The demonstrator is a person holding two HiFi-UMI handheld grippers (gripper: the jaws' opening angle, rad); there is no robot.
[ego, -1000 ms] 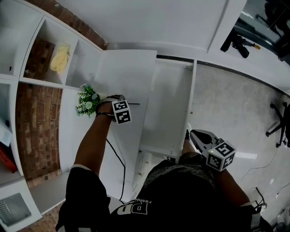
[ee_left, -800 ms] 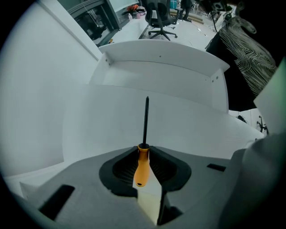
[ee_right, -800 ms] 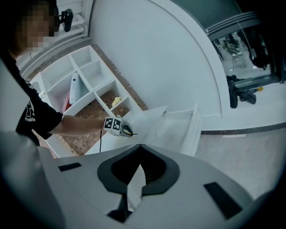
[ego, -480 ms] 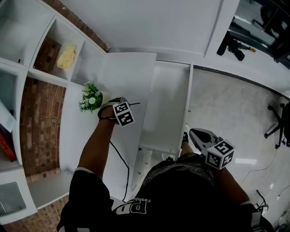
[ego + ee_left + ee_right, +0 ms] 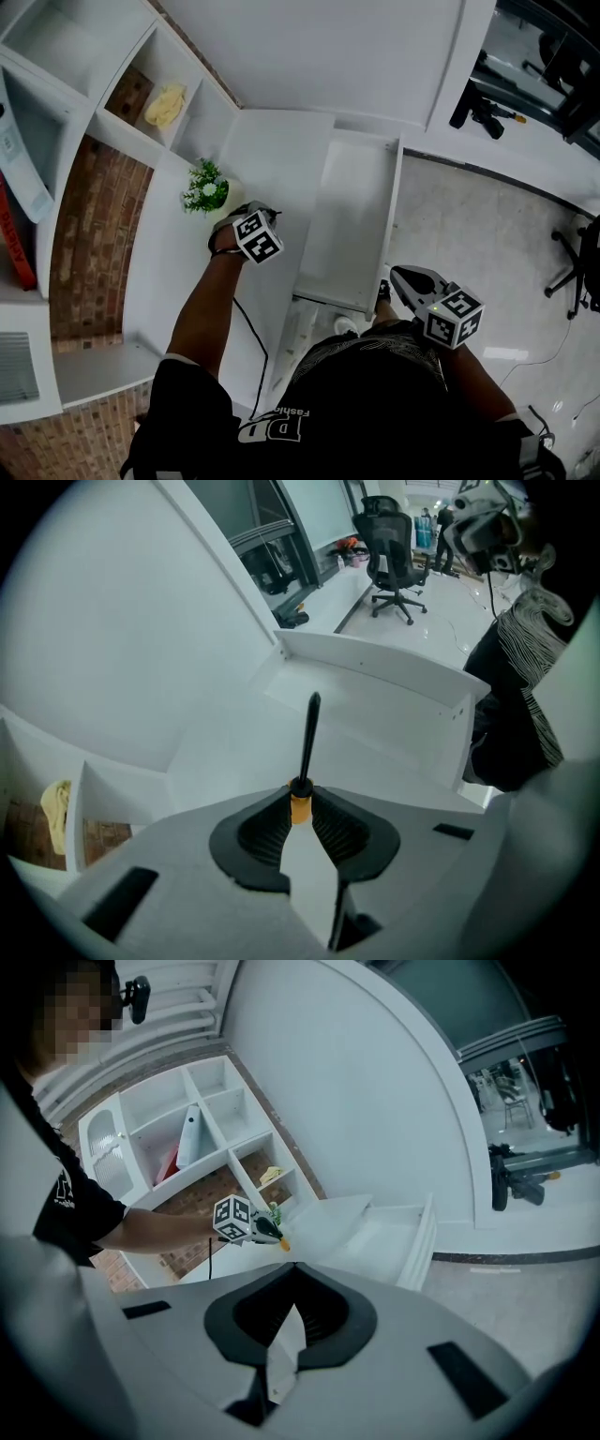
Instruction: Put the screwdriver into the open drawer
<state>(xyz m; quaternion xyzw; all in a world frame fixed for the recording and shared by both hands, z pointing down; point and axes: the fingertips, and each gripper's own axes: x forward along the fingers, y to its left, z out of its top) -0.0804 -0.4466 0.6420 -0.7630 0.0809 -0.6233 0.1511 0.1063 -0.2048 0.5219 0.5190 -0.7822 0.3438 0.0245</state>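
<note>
My left gripper hangs above the white counter, just left of the open drawer. It is shut on the screwdriver: an orange collar sits between the pads and the black shaft sticks out ahead. Its jaws have just been closing with the screwdriver between them. In the left gripper view the white drawer lies ahead of the shaft. The right gripper view shows the left gripper beside the drawer. My right gripper is low at the drawer's near corner, shut on nothing.
A small potted plant stands on the counter left of my left gripper. White shelves with a yellow cloth rise on the left. A black tool and an office chair are on the floor to the right.
My left gripper has lifted off the counter with the screwdriver and rolled, coming away from the plant. The right gripper has shifted a little near the drawer's corner.
</note>
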